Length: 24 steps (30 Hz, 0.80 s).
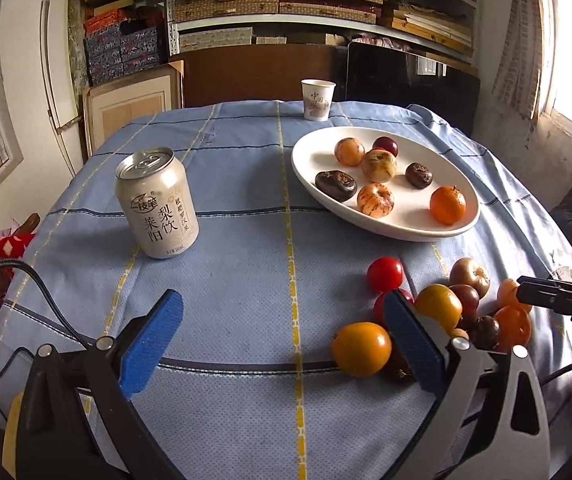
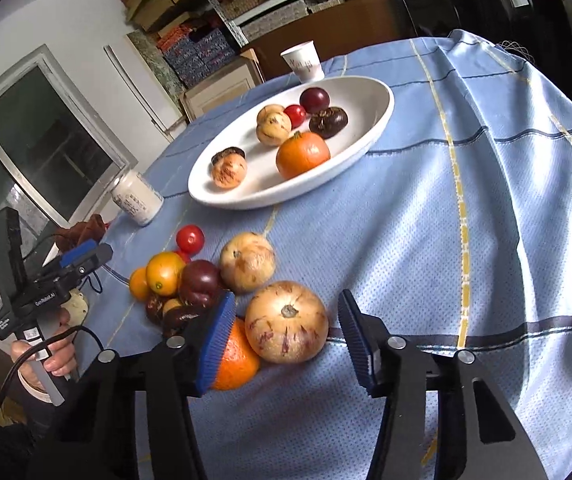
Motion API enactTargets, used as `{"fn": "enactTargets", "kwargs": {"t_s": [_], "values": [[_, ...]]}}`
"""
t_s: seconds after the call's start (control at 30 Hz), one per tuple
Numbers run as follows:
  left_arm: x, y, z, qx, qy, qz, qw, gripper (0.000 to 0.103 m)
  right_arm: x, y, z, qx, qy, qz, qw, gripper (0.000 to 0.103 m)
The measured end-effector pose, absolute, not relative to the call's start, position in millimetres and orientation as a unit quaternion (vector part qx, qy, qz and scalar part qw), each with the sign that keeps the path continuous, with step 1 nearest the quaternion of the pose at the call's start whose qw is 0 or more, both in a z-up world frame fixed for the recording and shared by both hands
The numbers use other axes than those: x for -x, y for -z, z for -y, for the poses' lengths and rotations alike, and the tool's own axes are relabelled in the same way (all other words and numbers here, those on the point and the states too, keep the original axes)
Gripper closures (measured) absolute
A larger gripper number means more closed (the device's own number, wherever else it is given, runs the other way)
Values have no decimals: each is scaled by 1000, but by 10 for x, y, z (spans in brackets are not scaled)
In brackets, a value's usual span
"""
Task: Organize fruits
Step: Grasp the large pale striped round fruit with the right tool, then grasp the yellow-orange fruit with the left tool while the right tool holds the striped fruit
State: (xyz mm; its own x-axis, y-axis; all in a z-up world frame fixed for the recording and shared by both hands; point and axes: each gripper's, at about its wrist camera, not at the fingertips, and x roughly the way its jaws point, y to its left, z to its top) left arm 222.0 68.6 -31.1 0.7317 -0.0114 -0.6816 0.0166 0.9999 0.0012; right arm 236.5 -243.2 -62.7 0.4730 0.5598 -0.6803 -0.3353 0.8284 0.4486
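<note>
Seven fruits sit on the white plate (image 2: 370, 128), far ahead of the right gripper (image 2: 282, 344), whose jaws gape around a pale speckled fruit (image 2: 286, 322) (untouched yet); beside it, a loose heap (image 2: 190, 284) waits. Left gripper (image 1: 282, 344) open, empty.

Both claws, left (image 1: 282, 332) and right (image 2: 286, 340), angled downward, jaws apart.

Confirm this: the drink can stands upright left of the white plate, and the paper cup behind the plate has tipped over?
Not quite. The paper cup stands upright behind the white plate; the left wrist view shows it. The drink can is upright, left of the plate.
</note>
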Motion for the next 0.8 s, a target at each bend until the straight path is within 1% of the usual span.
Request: {"fn": "enactTargets", "kwargs": {"t_s": [0.53, 0.57, 0.63, 0.8], "values": [[-2239, 347, -713, 2, 6, -374, 927, 5, -2378, 662, 2423, -124, -261, -446, 847, 53], [-2238, 349, -709, 1, 5, -375, 927, 5, -2378, 665, 2419, -123, -261, -446, 847, 54], [-2231, 352, -706, 0, 3, -375, 927, 5, -2369, 664, 2414, -125, -267, -444, 846, 59], [-2244, 354, -795, 12, -9, -378, 926, 5, -2367, 655, 2453, -133, -266, -442, 846, 61]]}}
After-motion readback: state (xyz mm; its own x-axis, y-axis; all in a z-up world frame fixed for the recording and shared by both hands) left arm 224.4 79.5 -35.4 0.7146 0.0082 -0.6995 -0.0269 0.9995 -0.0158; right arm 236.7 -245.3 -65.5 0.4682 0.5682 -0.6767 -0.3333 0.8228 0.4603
